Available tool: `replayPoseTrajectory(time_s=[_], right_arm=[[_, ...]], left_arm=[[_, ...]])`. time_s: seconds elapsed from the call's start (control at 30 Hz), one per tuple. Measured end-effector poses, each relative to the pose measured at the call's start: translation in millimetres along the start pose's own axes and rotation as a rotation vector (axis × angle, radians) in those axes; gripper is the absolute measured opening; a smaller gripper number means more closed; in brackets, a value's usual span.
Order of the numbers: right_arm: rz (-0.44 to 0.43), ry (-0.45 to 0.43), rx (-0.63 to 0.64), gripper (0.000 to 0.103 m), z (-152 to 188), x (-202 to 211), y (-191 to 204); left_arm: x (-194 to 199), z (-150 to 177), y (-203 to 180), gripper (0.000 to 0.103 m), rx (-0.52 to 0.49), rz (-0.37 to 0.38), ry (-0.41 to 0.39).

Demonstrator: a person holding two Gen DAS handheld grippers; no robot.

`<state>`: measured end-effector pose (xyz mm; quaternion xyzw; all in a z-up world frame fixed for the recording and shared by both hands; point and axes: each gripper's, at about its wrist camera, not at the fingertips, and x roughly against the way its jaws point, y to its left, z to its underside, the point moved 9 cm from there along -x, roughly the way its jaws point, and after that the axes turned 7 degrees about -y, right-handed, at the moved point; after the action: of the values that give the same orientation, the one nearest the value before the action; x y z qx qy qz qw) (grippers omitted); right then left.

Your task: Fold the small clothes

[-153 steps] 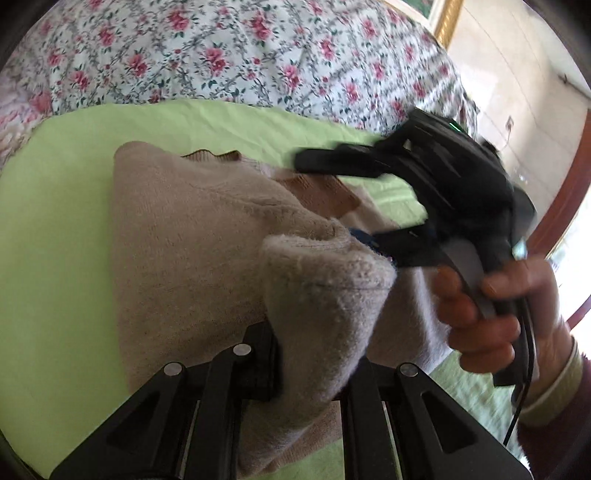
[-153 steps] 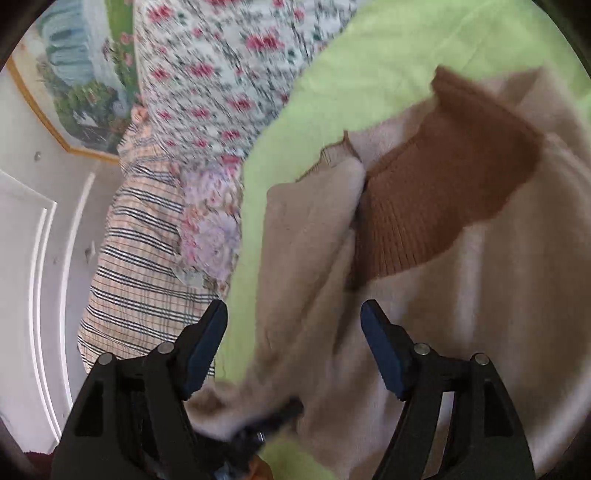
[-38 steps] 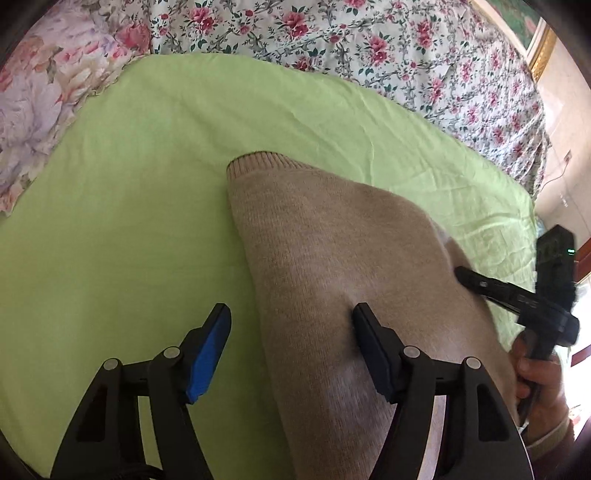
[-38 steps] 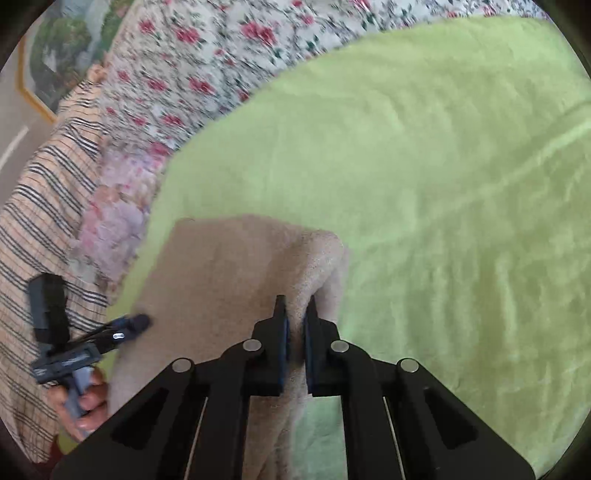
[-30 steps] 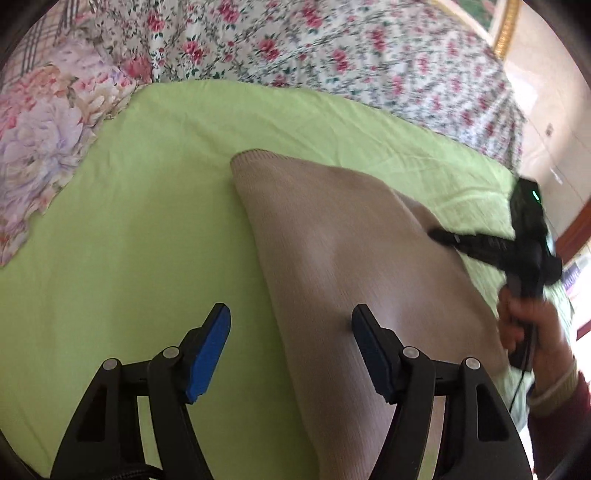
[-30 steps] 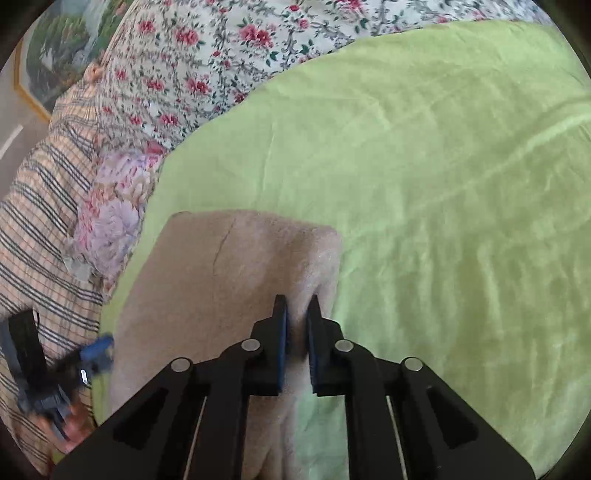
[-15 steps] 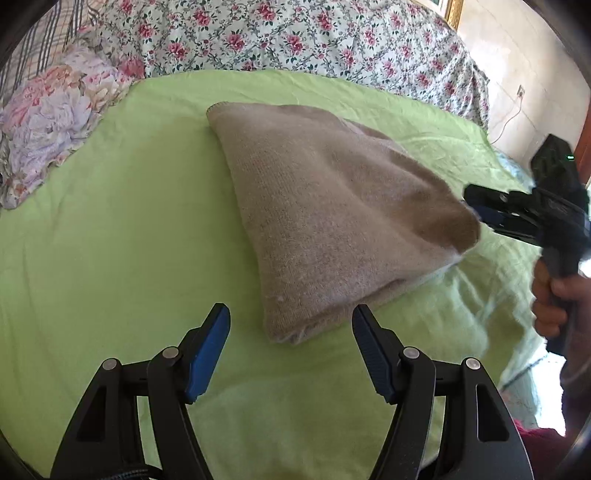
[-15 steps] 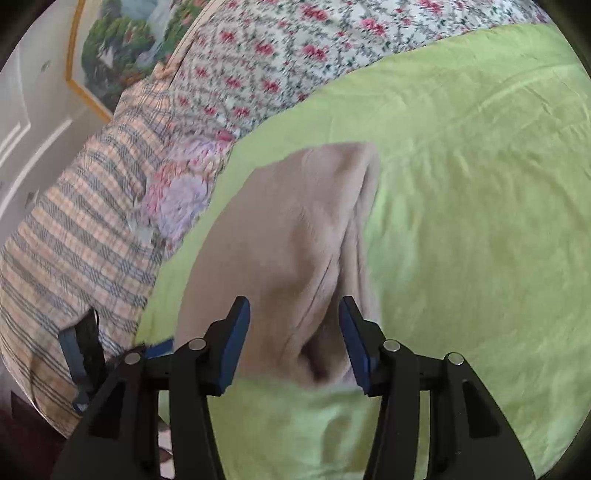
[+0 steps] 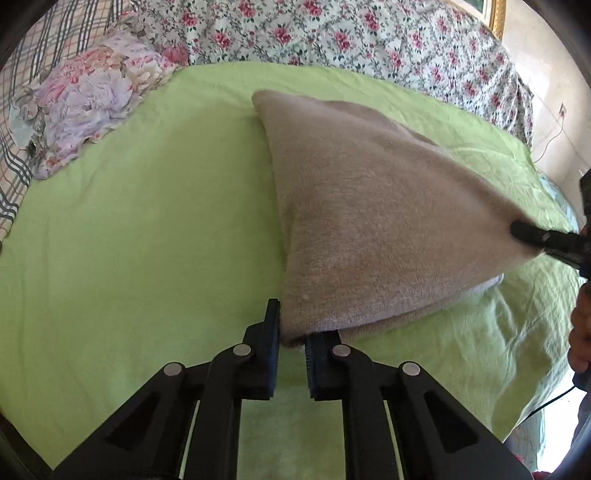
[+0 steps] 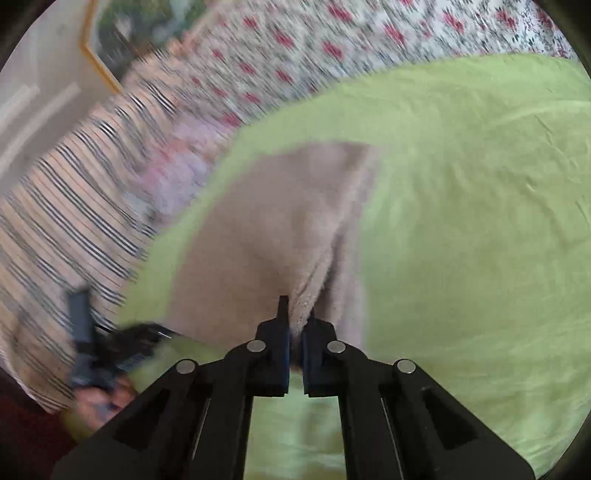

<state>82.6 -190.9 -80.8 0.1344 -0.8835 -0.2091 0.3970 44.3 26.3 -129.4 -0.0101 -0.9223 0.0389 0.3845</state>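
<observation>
A folded beige knit sweater (image 9: pixel 373 206) lies on the lime-green sheet (image 9: pixel 140 229). My left gripper (image 9: pixel 291 332) is shut on its near corner. My right gripper (image 9: pixel 517 229) enters from the right edge of the left wrist view, pinching the sweater's right corner. In the right wrist view, which is motion-blurred, the right gripper (image 10: pixel 295 325) is shut on a corner of the sweater (image 10: pixel 273 229), and the left gripper (image 10: pixel 147 332) shows at the lower left at the sweater's other corner.
A flowered bedspread (image 9: pixel 332 33) covers the far side of the bed. A crumpled floral cloth (image 9: pixel 88 103) and a plaid blanket (image 10: pixel 66 229) lie at the left. The bed edge drops off at the right, by a wall with a cable (image 9: pixel 554 133).
Both grippers were open half a second ago and have now closed on the folded sweater's two near corners. The right wrist view is blurred by motion.
</observation>
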Motion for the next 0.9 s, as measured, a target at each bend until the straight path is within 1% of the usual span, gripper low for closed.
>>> replayPoseTrajectory(time_s=[0.07,0.1,0.2,0.3,0.37,0.43,0.47,0.5,0.57,0.6,0.63,0.67,0.7,0.73,0.8,0.83,0.9], right_arm=[[0.027,0.043,0.025,0.005,10.9,-8.5,-4.9],[0.058,0.065,0.051,0.005,16.5,-12.6,-8.4],[0.067,0.070,0.043,0.005,18.8,-12.2,-14.5],[0.105,0.099,0.078,0.005,21.8,-20.4,-18.5],[0.113,0.106,0.079,0.005,21.6,-21.8,-18.7],[0.118,0.118,0.083,0.005,23.2,-21.0,-16.8],[0.119,0.123,0.086,0.005,24.5,-18.6,-15.0],[0.115,0.126,0.083,0.007,24.8,-14.5,-12.0],[0.077,0.127,0.047,0.011,22.9,-2.0,-8.4],[0.057,0.117,0.027,0.015,19.2,1.8,-7.5],[0.028,0.097,-0.009,0.023,12.8,6.5,-6.6],[0.008,0.074,-0.042,0.028,6.0,10.5,-8.9],[-0.005,0.042,-0.075,0.037,-4.8,12.7,-12.5],[-0.019,0.006,-0.108,0.039,-19.7,11.7,-17.7],[-0.022,-0.039,-0.143,0.039,-45.8,-0.6,-25.5],[-0.028,-0.052,-0.168,0.039,-57.5,-10.9,-30.3],[-0.049,-0.047,-0.225,0.039,-73.9,-36.8,-37.4]], left_arm=[[2.0,2.8,-2.1,0.010,0.004,-0.001,0.009],[1.9,3.6,-1.4,0.010,0.017,0.011,0.017],[2.0,8.1,1.7,0.010,0.054,0.041,0.037],[-1.4,9.2,3.0,0.009,0.068,0.054,0.054],[-1.4,9.5,2.3,0.009,0.071,0.059,0.061],[-0.4,10.2,1.6,0.010,0.061,0.080,0.070],[1.5,10.3,1.9,0.010,0.055,0.096,0.073],[5.6,11.3,1.6,0.010,0.049,0.113,0.075],[21.2,11.0,2.2,0.010,0.030,0.173,0.063],[30.8,9.4,3.8,0.010,0.022,0.195,0.044],[43.7,3.9,4.7,0.010,0.009,0.227,0.015],[50.4,-1.0,4.2,0.010,0.002,0.247,-0.002],[57.5,-8.5,3.4,0.011,-0.006,0.269,-0.024],[62.4,-18.3,1.3,0.012,-0.018,0.288,-0.047],[65.6,-37.0,-5.0,0.014,-0.033,0.300,-0.093],[63.4,-46.1,-9.6,0.014,-0.036,0.319,-0.110],[55.7,-55.4,-20.4,0.014,-0.037,0.370,-0.114]])
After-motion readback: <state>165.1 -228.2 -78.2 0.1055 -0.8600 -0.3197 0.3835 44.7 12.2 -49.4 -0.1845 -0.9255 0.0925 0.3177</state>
